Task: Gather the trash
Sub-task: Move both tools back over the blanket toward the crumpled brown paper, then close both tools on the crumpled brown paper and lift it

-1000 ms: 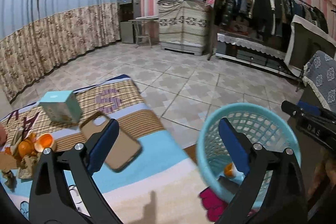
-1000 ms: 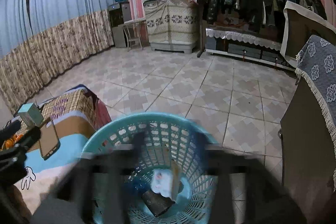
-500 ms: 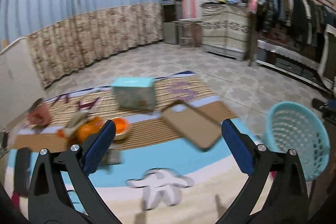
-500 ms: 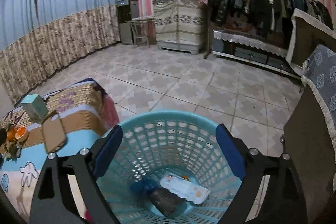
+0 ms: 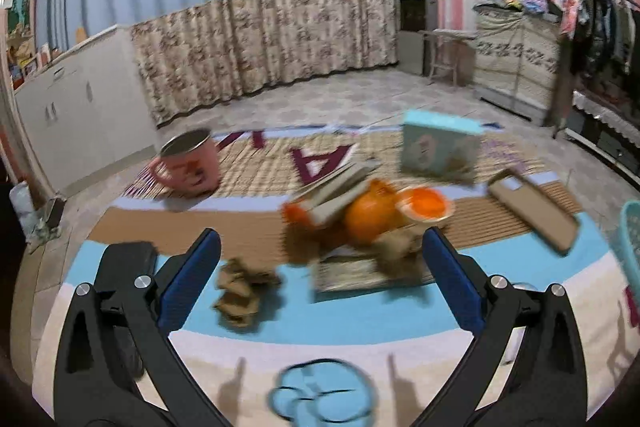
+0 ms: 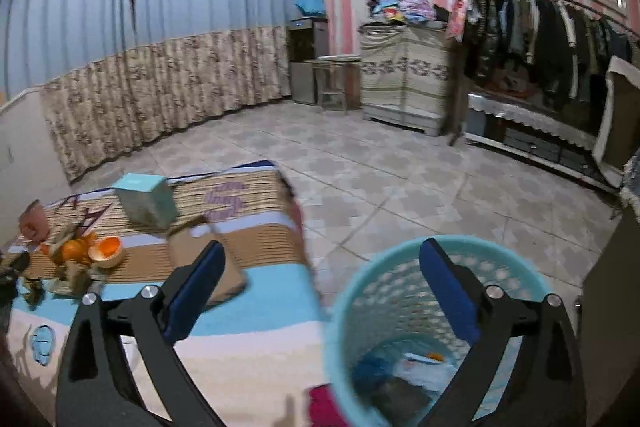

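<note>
The striped cloth-covered surface fills the lower half of my left view, and the trash sits mid-frame on it: orange peel heaped with a cupped half-rind over flattened cardboard, and a crumpled brown scrap lower left of the heap. My left fingers stand wide apart with nothing between them. I judge the scrap is the easiest next pick: straddle it, come down low and pinch its middle so it doesn't slide. The turquoise mesh basket sits at the lower right of my right view, wrappers already at its bottom. My right fingers are opening, empty, above its rim. The pink mug, teal box and phone case look like keepers.
</note>
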Motion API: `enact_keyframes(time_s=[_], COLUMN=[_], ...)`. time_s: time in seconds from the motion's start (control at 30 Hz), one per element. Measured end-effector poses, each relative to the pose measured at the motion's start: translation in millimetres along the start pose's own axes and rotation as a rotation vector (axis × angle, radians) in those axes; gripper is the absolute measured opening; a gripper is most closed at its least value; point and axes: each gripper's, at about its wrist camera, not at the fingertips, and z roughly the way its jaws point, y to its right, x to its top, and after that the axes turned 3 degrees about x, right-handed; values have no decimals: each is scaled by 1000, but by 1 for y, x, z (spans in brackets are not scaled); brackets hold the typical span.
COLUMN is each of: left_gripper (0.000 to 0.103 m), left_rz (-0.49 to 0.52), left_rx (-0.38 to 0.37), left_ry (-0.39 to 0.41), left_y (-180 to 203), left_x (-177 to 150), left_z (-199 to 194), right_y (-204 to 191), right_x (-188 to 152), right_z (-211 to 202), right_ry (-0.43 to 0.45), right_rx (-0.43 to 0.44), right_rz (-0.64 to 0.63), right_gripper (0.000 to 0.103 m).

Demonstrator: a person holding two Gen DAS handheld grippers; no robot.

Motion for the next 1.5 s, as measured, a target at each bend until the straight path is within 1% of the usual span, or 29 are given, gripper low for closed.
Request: enact_keyframes(time_s=[0.17,0.27,0.33,0.43,0.5,0.57,0.6,0.67,0.7,0.73,0.8,0.83,0.97,1.1,1.23,1.33,1.4,1.5], left_gripper=[97,97,97,97,94,86,84,73,70,63,58,56,55,55,55,55,55,55], left_rz=[-46,-76,-91,-88,-110,-126,-129,-130,-129,-127,-123,-118,-98,-93,-74,-92,-97,-108], left_rx=[-19,-15,-17,-17,-33,-51,-57,-73,-86,-93,-106,-113,-83,-56,-24,-21,-1,9], left_ry=[-60,-94,-119,-161,-197,-212,-215,-227,-237,-244,-250,-249,-240,-211,-133,-82,-50,-18], left_y=[-33,-46,-55,-60,-64,-68,-67,-67,-66,-65,-63,-62,-61,-64,-69,-77,-84,-94], left_x=[-10,-13,-18,-22,-24,-26,-27,-27,-27,-27,-28,-27,-25,-18,0,13,20,26], left_z=[27,40,48,61,69,74,75,78,81,82,83,83,81,71,46,31,21,12], right_y=[-30,-45,-51,-57,-56,-59,-58,-60,-63,-64,-67,-69,-78,-98,-133,-165,-179,-206], right_x=[-11,-20,-24,-29,-30,-31,-31,-34,-35,-35,-35,-35,-36,-38,-37,-38,-40,-41], right_z=[8,12,15,18,20,22,22,22,23,25,27,28,29,34,41,48,52,58], right_ry=[-17,-33,-47,-66,-72,-79,-80,-83,-86,-89,-94,-94,-97,-111,-127,-142,-152,-167], right_rx=[48,50,58,63,68,74,75,76,75,74,76,76,90,132,193,228,252,286], right_rz=[-16,-50,-61,-68,-68,-72,-75,-85,-90,-94,-101,-106,-120,-135,-163,-199,-207,-241], right_gripper=[96,96,96,96,96,96,96,96,96,96,96,96,96,96,96,96,96,96])
